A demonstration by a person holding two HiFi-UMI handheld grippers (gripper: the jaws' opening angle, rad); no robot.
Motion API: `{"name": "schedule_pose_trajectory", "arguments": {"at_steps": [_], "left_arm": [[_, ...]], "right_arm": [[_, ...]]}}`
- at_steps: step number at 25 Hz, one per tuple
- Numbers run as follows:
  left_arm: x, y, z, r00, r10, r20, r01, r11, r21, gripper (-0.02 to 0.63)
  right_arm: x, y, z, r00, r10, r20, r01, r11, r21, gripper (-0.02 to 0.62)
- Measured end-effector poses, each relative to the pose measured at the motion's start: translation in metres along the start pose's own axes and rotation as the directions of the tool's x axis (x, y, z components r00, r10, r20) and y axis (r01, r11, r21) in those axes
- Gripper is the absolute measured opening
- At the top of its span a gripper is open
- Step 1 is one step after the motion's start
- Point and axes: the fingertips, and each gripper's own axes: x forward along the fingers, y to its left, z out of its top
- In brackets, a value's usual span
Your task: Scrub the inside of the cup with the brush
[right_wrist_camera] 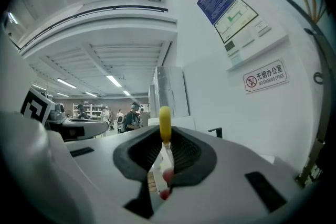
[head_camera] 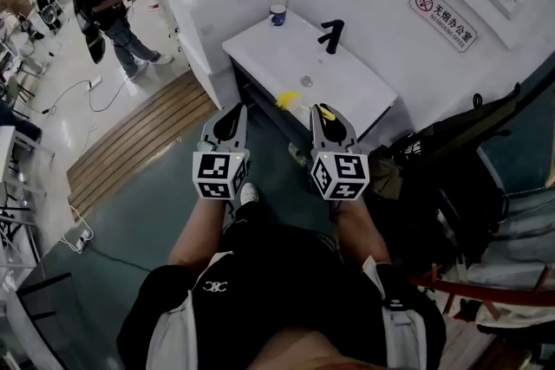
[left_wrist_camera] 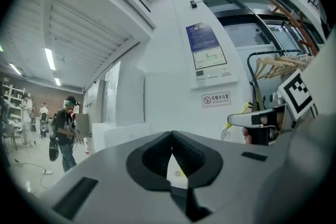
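as the right tool stands: your right tool is closed on the brush, whose yellow end pokes up past the jaw tips while its thin stem is pinched between the pads.
left tool: your left tool has its jaws together with nothing in them, and it is held level beside the right one.
counter: the white counter is just ahead of both tools, with a black faucet at its back.
cup: the blue cup stands upright on the far left corner of the counter, well apart from both tools.
step in hand: this looks like the approach, with scrubbing not begun. open the left tool before you reach the cup, take it by the wall and keep it steady, then bring the brush in from above, straight down the mouth.
risk: the brush grip looks thin, so it may twist when pressed.
hard to make out: the brush's bristle end shows in no view. a yellow thing lies at the counter's near edge, and you cannot tell what it is. the inside of the cup is too small to read.
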Motion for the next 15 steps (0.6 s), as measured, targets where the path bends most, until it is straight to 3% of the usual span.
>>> {"name": "schedule_pose_trajectory", "arguments": {"at_steps": [15], "left_arm": [[0.168, 0.125, 0.005, 0.994, -0.103, -0.040, 0.101, 0.993, -0.053, 0.015]], "right_arm": [[0.188, -0.019, 0.013, 0.996, -0.078, -0.033, 0.078, 0.997, 0.000, 0.055]]}}
